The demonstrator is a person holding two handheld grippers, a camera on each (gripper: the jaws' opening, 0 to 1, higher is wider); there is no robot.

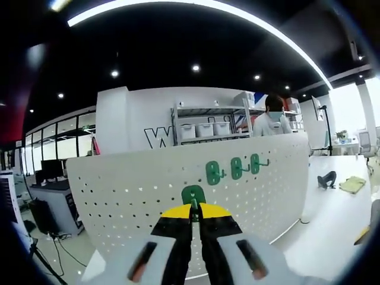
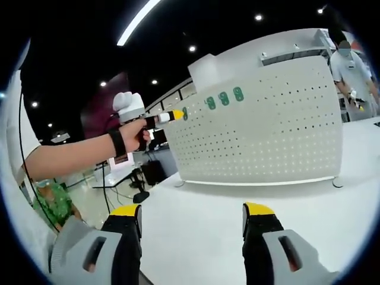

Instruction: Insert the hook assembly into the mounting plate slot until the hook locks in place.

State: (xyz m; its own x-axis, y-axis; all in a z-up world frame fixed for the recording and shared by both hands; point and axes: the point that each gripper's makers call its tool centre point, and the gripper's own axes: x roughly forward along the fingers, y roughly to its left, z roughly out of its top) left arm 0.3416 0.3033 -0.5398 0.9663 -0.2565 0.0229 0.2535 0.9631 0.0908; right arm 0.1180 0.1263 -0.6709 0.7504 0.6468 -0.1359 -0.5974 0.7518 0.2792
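In the left gripper view the white pegboard (image 1: 148, 184) stands upright on a white table (image 1: 332, 219), and the left gripper (image 1: 196, 209) has its yellow-tipped jaws clenched on a green hook (image 1: 193, 194) that is pressed against the board's face, low and near the middle. Up and to the right of it, three more green hooks (image 1: 236, 168) hang in a row on the board, and a person (image 1: 271, 119) stands behind the board's top edge. In the right gripper view a hand (image 2: 135, 134) at the left holds the left gripper (image 2: 176, 114) against the pegboard's (image 2: 267, 130) left end, where the green hook (image 2: 184, 113) sits, with the three hooks (image 2: 224, 98) just to its right. The right gripper (image 2: 193, 219) hangs over the bare table (image 2: 196, 237), its jaws spread wide and released, well apart from the board.
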